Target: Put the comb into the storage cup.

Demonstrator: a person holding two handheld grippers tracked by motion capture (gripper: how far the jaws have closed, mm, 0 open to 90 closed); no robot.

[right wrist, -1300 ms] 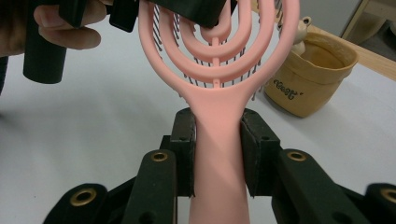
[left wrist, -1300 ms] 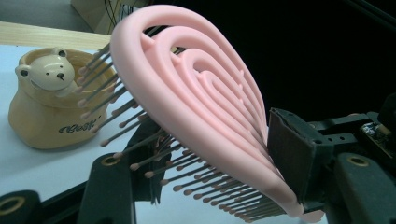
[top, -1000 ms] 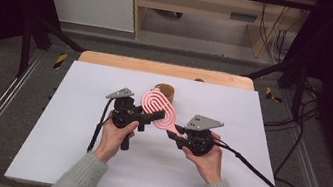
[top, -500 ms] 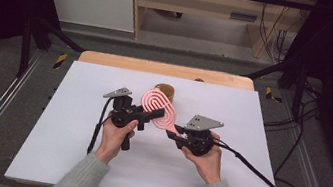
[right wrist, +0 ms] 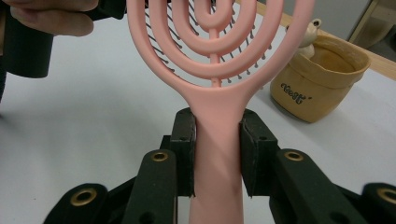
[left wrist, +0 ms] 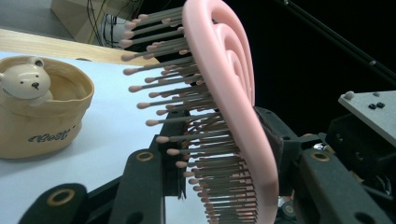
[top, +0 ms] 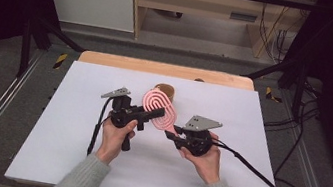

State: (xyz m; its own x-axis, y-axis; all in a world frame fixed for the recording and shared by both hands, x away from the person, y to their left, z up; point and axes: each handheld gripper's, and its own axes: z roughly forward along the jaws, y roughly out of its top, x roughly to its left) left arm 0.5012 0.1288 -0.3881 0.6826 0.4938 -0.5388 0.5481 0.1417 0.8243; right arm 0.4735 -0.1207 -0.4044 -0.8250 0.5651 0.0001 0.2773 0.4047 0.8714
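Observation:
A pink hairbrush point(top: 159, 105) with a ring-pattern head is held up above the white tabletop point(top: 58, 157), between both grippers. My right gripper point(top: 172, 131) is shut on its handle point(right wrist: 217, 154), pads pressing both sides. My left gripper point(top: 158, 114) comes in from the left across the head; its jaws have just been closing. In the left gripper view one pad point(left wrist: 275, 140) lies against the brush's smooth back and the other point(left wrist: 173, 154) meets the bristle tips. A tan cup with a bear figure point(top: 165, 90) stands just behind the brush.
The bear cup point(left wrist: 42, 112) sits on the table close beyond the brush head. A wooden board edge point(top: 166, 69) runs along the far side of the white top. Black cables point(top: 253, 170) trail from the grippers across the table's right and left.
The left gripper's jaws have drawn in on the brush head. Both hands and the brush have stayed where they were.

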